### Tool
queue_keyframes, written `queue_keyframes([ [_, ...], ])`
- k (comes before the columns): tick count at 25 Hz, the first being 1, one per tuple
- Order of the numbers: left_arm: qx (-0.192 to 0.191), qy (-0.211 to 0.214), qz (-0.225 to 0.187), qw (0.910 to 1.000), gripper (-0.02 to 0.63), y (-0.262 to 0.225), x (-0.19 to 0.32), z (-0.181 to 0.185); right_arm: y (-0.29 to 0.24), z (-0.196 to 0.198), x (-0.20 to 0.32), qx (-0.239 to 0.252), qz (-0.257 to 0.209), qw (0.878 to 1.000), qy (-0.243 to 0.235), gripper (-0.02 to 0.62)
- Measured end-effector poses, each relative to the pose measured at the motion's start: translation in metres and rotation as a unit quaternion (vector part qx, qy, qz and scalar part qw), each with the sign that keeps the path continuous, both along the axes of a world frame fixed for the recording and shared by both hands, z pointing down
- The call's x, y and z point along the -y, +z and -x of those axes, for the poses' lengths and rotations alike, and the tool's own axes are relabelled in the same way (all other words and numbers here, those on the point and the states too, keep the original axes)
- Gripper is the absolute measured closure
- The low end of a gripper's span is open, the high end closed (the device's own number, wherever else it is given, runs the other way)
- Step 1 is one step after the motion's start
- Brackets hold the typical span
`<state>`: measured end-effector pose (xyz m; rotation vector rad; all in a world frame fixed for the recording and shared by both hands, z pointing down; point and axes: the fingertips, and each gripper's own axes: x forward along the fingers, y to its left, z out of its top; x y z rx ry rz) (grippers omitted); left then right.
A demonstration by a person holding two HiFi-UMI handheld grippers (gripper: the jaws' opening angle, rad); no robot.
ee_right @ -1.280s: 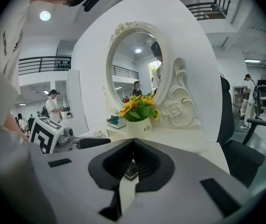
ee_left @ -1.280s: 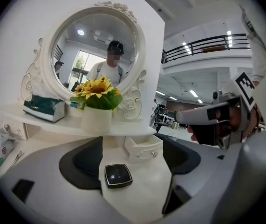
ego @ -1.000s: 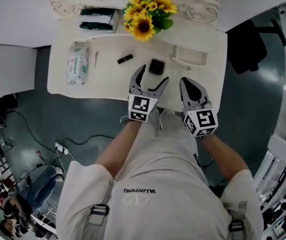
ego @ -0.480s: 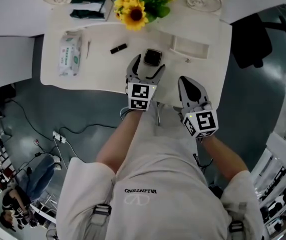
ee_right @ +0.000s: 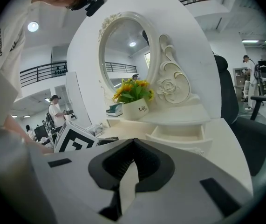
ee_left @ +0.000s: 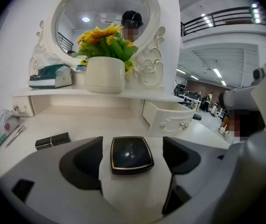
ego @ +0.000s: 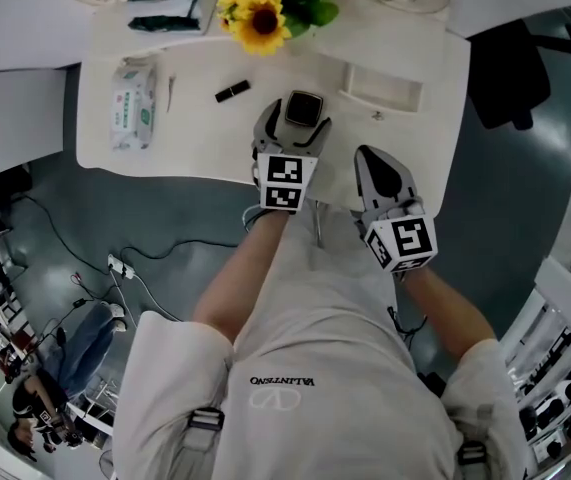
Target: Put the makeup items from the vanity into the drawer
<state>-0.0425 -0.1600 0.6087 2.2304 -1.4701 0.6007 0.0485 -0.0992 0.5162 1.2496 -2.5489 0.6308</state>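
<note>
Sunflowers (ego: 265, 8) in a white pot (ee_left: 104, 74) sit at the back, middle. An oval mirror (ee_left: 105, 13) with a curly white frame rises right behind the pot. A dark green box (ee_left: 50, 76) lies just left of it, and a wipes pack (ego: 125, 106) further left and nearer. There's a black office chair (ego: 510, 63) off to the pot's right, and cables (ego: 155, 268) trailing on the grey floor well in front.

Your white vanity (ego: 195, 148) is carrying a black compact (ego: 304, 109) lying between your left fingers (ego: 265, 130), a lipstick (ego: 232, 91) and thin pencil (ego: 170, 93) lying left of them, a wipes pack (ego: 125, 118) sitting farther left
</note>
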Motion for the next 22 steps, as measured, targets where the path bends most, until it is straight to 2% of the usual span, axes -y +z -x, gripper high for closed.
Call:
queue_keyframes([
  [9,0.006,0.002,0.014,0.9999,0.225,0.011,0.006,-0.003,0.020,0.000,0.013,0.006,0.024,1.000,0.016,0.586],
  [17,0.054,-0.001,0.025,0.9983,0.229,0.019,0.007,-0.003,0.029,-0.003,0.016,0.011,0.035,0.999,0.023,0.586],
  [22,0.086,0.004,0.028,0.9959,0.281,0.024,0.007,-0.002,0.032,-0.007,0.014,0.012,0.039,0.999,0.025,0.585],
])
